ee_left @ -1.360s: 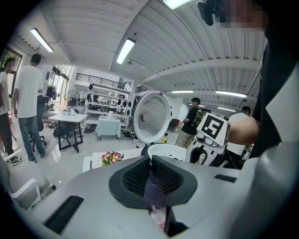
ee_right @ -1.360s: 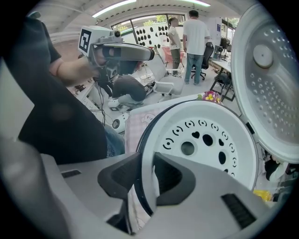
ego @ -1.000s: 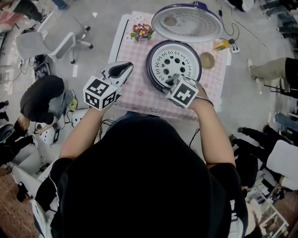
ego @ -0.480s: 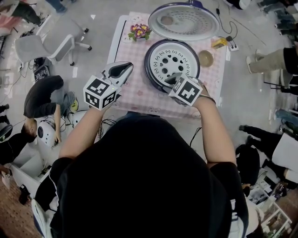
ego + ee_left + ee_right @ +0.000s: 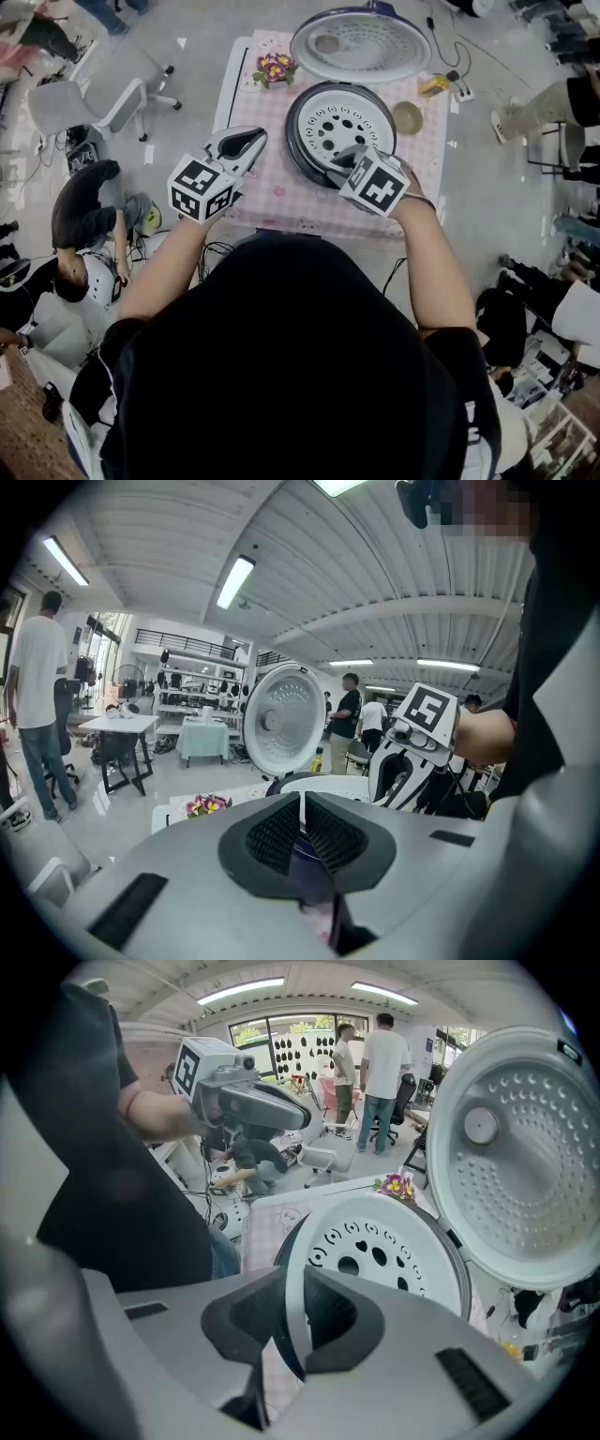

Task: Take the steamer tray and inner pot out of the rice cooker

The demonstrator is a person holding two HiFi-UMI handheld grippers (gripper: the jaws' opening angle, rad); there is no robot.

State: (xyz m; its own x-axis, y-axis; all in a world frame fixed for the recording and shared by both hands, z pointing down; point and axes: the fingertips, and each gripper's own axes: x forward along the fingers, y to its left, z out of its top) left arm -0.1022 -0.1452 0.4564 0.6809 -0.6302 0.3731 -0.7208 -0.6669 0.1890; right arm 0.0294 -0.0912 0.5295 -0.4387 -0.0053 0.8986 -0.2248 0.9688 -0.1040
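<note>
Steamer tray [image 5: 343,127] is the white disc with the holes. It sits on top of the rice cooker [image 5: 293,141], right at the tips of the right gripper [image 5: 339,161].

Status check: the lid [image 5: 366,42] is flipped open on the far side of both grippers. The right gripper's jaws have just been closing and now pinch the tray's near rim between the pads, with only a narrow gap and the thin white edge filling it. In that gripper's own view the near edge looks tipped up a little off the dark cooker rim. Most of the tray is over the cooker though, so I'd call it gripped and barely into the lift, not out yet.

Left gripper [image 5: 246,141] is squeezed fully closed with nothing in it. It hangs over the table [image 5: 272,192] off to the left of the right gripper, nose aimed at the cooker's side.

Inner pot: can't see it at all. It's presumably under the tray, so beyond and below the right gripper's tips, and I'd say it hasn't been touched.

What's left, my guess: lift the tray clear, park it on the checked cloth, then go back for the pot. Flowers [image 5: 275,67] and a small bowl [image 5: 407,116] sit on the far side of the grippers, so the free room is mostly near the left gripper.
</note>
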